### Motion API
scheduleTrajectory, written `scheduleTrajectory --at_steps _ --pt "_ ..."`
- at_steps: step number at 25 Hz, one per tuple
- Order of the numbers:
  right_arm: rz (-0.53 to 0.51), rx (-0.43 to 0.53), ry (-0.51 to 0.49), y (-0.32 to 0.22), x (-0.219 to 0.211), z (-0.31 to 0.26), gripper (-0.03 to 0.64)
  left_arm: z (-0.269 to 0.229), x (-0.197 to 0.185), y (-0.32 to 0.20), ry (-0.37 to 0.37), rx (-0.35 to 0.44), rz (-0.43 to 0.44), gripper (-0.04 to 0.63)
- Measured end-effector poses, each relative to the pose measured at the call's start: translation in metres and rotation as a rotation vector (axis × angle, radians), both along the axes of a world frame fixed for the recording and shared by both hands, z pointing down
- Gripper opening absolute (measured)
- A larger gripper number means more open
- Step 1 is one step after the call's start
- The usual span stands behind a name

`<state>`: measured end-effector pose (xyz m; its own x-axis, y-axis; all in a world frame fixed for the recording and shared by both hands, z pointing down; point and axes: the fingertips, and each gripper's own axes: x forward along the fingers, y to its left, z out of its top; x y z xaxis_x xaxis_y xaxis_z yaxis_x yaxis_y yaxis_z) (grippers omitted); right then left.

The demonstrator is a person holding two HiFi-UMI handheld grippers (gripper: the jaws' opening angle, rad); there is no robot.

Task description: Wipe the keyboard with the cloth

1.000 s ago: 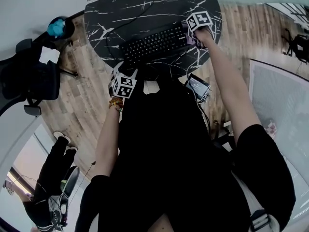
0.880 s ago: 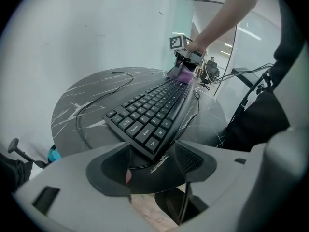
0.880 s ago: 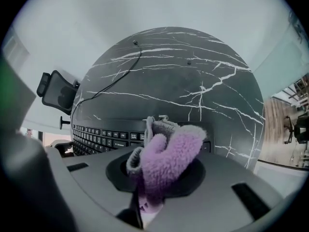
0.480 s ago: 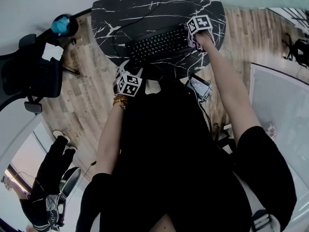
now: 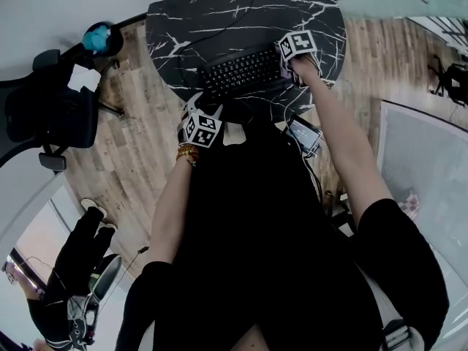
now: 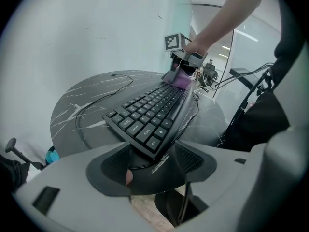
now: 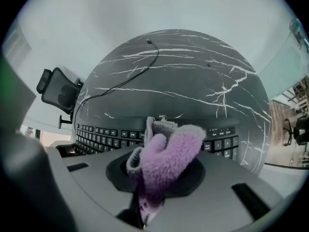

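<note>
A black keyboard [image 5: 241,70] lies at the near edge of a round black marble table [image 5: 219,6]. My right gripper [image 5: 287,63] is over the keyboard's right end, shut on a fluffy purple cloth [image 7: 166,161]. The cloth bulges out between the jaws and hides the keys [image 7: 101,134] right under it. In the left gripper view the cloth [image 6: 181,79] rests on the far end of the keyboard [image 6: 149,115]. My left gripper [image 6: 154,161] holds the keyboard's near left corner between its jaws, at the table edge [image 5: 207,97].
A thin black cable [image 6: 96,98] curls over the table behind the keyboard. A black office chair [image 5: 44,115] stands left of the table, with a teal object [image 5: 97,37] near it. A small screen device [image 5: 302,131] hangs below the table's right edge.
My right gripper with the cloth has slid a little leftward over the keyboard's right end. The left gripper keeps its hold at the left corner.
</note>
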<state>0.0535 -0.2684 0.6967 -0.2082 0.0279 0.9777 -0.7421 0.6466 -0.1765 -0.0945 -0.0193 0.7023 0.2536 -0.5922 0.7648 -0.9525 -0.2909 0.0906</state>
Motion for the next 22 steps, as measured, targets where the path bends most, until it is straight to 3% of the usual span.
scheduleTrajectory --at_steps 5,8,14,18,22 --pt "0.022 0.034 0.007 0.001 -0.001 -0.001 0.086 0.000 -0.002 0.000 -0.002 0.006 0.012 0.282" --pt "0.020 -0.012 -0.032 0.014 -0.014 -0.001 0.084 0.000 -0.002 -0.001 0.001 0.008 0.017 0.282" --pt "-0.076 0.042 0.015 0.033 -0.037 0.000 0.083 0.003 -0.002 0.001 0.001 -0.006 0.026 0.282" --pt "-0.063 -0.002 -0.027 0.045 -0.049 -0.001 0.083 0.004 -0.002 0.000 -0.001 -0.013 0.038 0.282" --pt "-0.123 0.003 -0.024 0.062 -0.071 0.000 0.083 0.004 -0.002 0.000 0.012 -0.018 0.036 0.282"
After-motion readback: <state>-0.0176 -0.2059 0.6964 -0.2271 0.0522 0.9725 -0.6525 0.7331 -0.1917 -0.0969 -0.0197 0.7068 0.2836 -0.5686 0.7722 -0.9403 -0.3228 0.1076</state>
